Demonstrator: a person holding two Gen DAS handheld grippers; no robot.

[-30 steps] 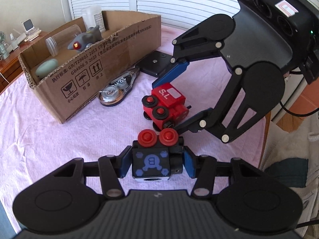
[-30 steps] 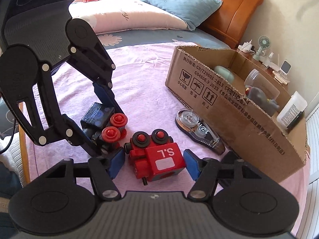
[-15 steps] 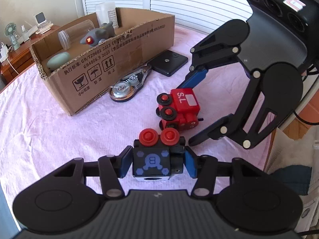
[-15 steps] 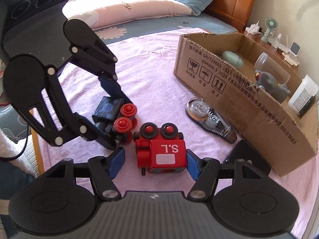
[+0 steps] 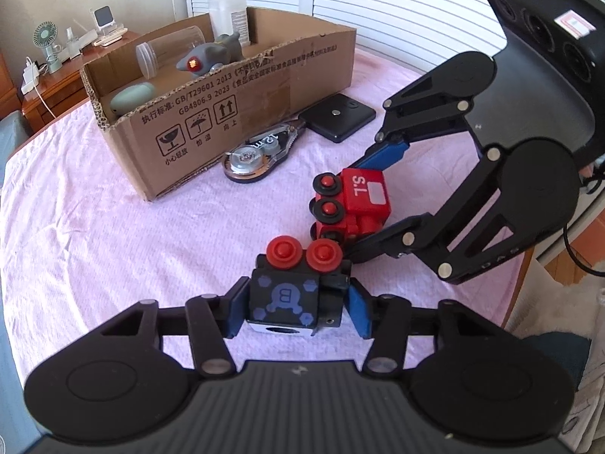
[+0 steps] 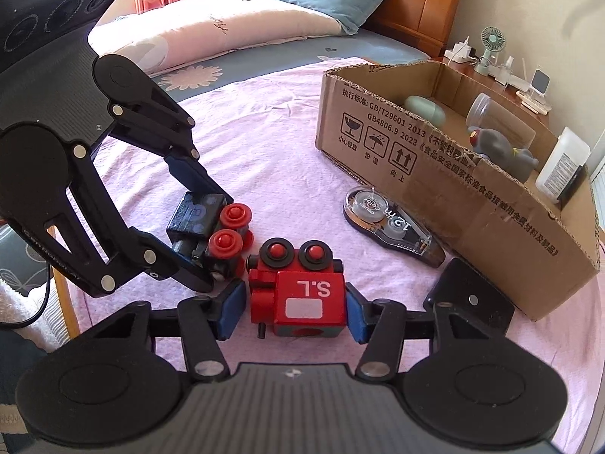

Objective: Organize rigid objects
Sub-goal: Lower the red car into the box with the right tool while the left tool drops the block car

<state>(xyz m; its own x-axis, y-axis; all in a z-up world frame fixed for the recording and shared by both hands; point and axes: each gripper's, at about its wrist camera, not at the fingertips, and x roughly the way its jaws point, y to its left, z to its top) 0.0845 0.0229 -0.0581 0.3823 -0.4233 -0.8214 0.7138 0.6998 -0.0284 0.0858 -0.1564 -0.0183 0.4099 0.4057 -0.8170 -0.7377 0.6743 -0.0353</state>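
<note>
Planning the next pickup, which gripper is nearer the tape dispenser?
Right. The right gripper, around the red train, sits nearer the tape dispenser; the left gripper, holding the black train, is farther back.

Toy trains – two [image 5: 349,204] [image 5: 291,287]; box – one [image 5: 211,113].

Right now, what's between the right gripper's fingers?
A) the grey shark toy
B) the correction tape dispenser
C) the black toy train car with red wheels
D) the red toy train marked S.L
D: in the right wrist view the red toy train marked S.L sits between the right gripper pads, while the left gripper holds the black toy train car.
</note>
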